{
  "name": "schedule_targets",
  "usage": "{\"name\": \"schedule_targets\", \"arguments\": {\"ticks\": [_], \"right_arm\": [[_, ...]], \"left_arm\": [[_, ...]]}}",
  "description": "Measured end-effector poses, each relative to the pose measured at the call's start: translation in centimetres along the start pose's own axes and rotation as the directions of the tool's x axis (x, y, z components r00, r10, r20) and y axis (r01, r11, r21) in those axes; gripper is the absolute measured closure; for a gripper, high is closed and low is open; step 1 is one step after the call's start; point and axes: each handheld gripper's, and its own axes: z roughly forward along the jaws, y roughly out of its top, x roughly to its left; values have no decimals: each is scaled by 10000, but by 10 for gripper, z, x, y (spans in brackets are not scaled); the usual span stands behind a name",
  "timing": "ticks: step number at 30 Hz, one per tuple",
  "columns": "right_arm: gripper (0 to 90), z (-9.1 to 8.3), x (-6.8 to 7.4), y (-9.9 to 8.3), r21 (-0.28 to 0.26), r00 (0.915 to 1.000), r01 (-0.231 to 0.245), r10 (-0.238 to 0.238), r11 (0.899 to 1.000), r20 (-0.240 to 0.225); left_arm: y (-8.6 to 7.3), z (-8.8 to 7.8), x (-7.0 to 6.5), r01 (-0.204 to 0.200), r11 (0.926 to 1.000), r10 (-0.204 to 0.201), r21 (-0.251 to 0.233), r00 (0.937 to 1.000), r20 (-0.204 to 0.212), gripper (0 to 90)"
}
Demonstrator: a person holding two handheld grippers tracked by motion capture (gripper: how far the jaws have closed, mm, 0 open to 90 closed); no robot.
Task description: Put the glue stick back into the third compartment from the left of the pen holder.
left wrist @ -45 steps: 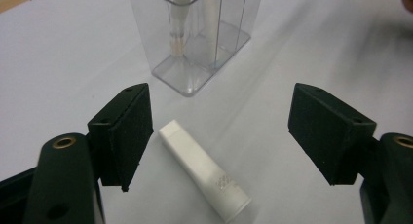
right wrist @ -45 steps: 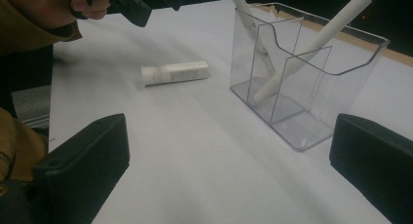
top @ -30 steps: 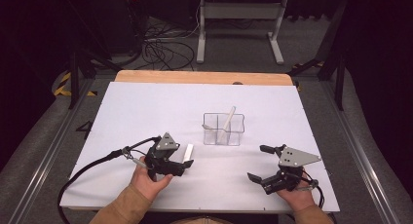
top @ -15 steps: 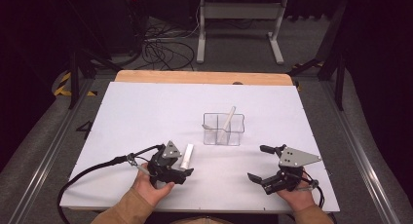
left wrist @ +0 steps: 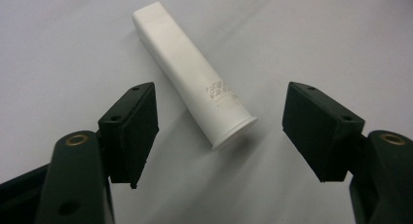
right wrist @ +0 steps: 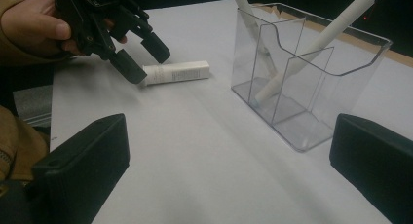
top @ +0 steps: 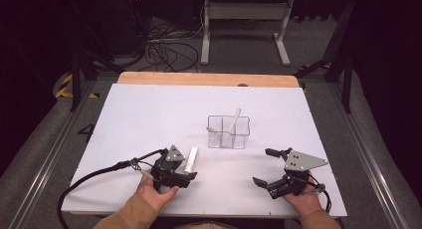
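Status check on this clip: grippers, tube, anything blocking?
Left hand-held gripper open, straddling tube lying flat. Right hand-held gripper open, idle beside clear organizer. Nothing in the way.

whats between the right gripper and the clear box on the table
Nothing: from the right gripper to the clear box there is just bare white table, as the high view and right gripper view show.

Open right claw (right wrist: 229, 170) faces clear organizer (right wrist: 311, 73); left claw (right wrist: 139, 56) straddles white tube (right wrist: 178, 72).
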Motion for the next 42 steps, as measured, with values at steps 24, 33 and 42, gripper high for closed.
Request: {"name": "schedule_targets", "arguments": {"ticks": [24, 33, 42], "right_arm": [[14, 2, 1, -1, 77, 10000, 41, -41, 10000, -33], [14, 2, 1, -1, 89, 10000, 28, -28, 10000, -35], [14, 2, 1, -1, 107, 10000, 17, -17, 9999, -19]], "left_arm": [[-2, 11, -5, 583, 9983, -587, -77, 9968, -544, 482], [-5, 13, -9, 471, 9987, -487, -216, 9952, -850, 495], [-4, 13, -9, 695, 9973, -716, -253, 9931, -933, 505]]}}
